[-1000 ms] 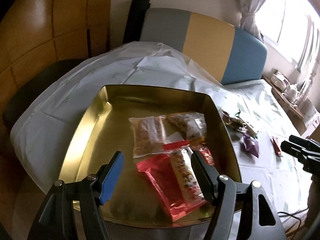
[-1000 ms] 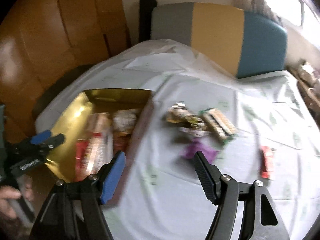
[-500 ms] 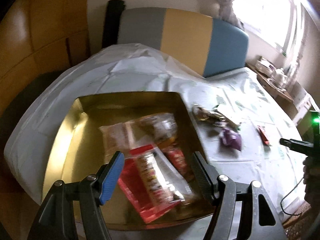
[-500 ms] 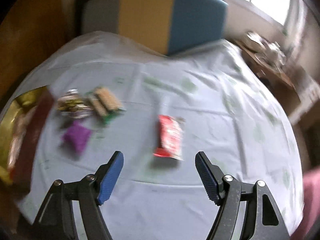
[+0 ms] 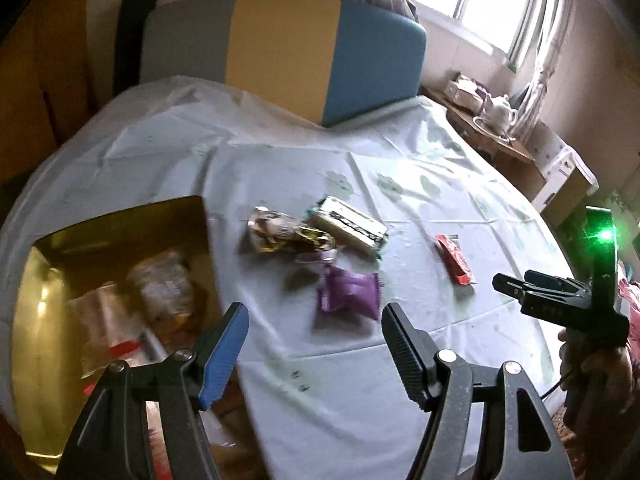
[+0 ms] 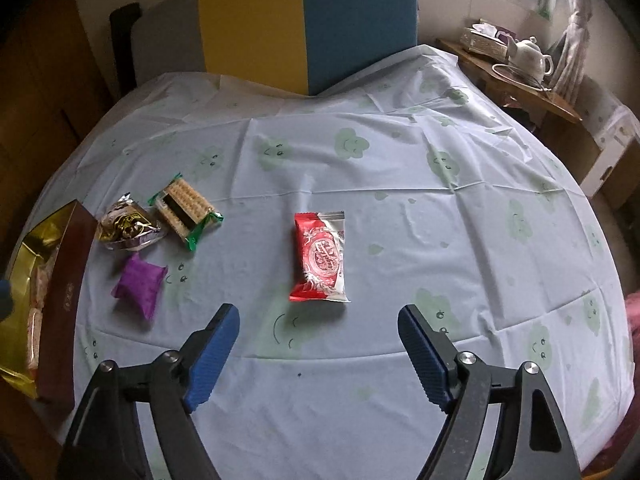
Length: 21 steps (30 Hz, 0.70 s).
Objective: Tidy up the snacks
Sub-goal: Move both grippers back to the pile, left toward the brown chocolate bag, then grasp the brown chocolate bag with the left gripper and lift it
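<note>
Table covered with a pale cloth (image 6: pixel 400 240) printed with green smiling clouds. Four loose snacks lie on it; a gold-lined box (image 5: pixel 120 224) sits at the left edge.

Right gripper (image 6: pixel 318 350): jaws wide and opening further, nothing between them. It points down at the red packet (image 6: pixel 320 258), which lies flat near the middle of the cloth, just beyond the fingertips and not touched.

Left gripper (image 5: pixel 314 350): jaws apart, empty. It hangs over the box's right wall and the cloth beside it, with the purple packet (image 5: pixel 350 290) just beyond its tips, untouched.

Left cluster: purple packet nearest; behind it a silver-and-gold wrapped snack (image 6: pixel 128 226); right of that, touching or nearly so, a clear pack of wafer biscuits (image 6: pixel 184 210) with green ends. The red packet lies well apart, to the right of these three.

Box contents: several clear bags of snacks (image 5: pixel 160 292) and something red; blurred, so count unclear.

Far side: a chair back (image 6: pixel 308 20) in grey, yellow and blue. Far right: a side shelf with a white teapot (image 6: pixel 530 54).
</note>
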Tool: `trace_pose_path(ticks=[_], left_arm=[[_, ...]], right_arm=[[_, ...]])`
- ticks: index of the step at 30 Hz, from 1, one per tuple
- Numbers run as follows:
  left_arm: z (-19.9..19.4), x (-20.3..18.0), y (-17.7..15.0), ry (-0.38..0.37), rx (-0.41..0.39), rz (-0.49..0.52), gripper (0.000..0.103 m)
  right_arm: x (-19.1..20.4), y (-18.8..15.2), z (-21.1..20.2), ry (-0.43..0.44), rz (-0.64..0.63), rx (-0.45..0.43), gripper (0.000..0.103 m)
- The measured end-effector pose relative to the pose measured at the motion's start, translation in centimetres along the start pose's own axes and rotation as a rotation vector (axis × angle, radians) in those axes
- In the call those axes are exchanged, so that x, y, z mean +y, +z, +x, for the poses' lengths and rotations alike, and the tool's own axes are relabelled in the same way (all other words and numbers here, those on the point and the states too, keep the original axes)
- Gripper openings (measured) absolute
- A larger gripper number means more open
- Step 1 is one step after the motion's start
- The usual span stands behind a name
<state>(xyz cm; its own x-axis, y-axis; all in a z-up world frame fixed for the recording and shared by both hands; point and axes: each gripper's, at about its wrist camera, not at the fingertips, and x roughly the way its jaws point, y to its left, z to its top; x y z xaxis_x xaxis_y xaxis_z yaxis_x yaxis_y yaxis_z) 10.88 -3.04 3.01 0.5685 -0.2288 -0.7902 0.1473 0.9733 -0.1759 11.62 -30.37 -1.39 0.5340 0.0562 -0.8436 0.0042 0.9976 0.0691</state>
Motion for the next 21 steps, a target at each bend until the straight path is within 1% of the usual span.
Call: trace_pose_path(ticks=[4, 7, 10, 12, 14, 16, 19, 21], left_arm=[[2.5, -0.6, 1.4, -0.004, 0.046, -0.031, 0.070], [4.9, -0.4, 2.7, -0.015, 0.090, -0.093, 0.070], [7.6, 0.4, 3.9, -0.036, 0.149, -0.188, 0.070], [9.2, 0.9, 4.5, -0.015, 0.165, -0.242, 0.070], [10.5, 1.3, 5.1, 0.015, 0.179, -0.273, 0.070], [11.7, 1.4, 5.6, 0.040, 0.186, -0.292, 0.070], [13.1, 1.7, 6.4, 0.107, 0.178, -0.314, 0.070], [14.2, 1.7, 6.7, 0.137, 0.193, -0.322, 0.070]], right_arm=[[-0.7, 0.2, 0.0, -0.005, 0.028, -0.001, 0.083], [-1.4, 0.3, -0.1, -0.001, 0.063, -0.005, 0.083], [-1.4, 0.4, -0.4, 0.009, 0.071, -0.016, 0.085], [-1.4, 0.5, -0.5, 0.019, 0.072, -0.021, 0.086], [-1.4, 0.6, -0.6, 0.027, 0.080, -0.023, 0.086], [-1.4, 0.7, -0.7, 0.033, 0.082, -0.027, 0.086], [-1.5, 0.8, -0.8, 0.044, 0.088, -0.033, 0.086], [-1.6, 0.9, -0.9, 0.061, 0.097, -0.037, 0.087]])
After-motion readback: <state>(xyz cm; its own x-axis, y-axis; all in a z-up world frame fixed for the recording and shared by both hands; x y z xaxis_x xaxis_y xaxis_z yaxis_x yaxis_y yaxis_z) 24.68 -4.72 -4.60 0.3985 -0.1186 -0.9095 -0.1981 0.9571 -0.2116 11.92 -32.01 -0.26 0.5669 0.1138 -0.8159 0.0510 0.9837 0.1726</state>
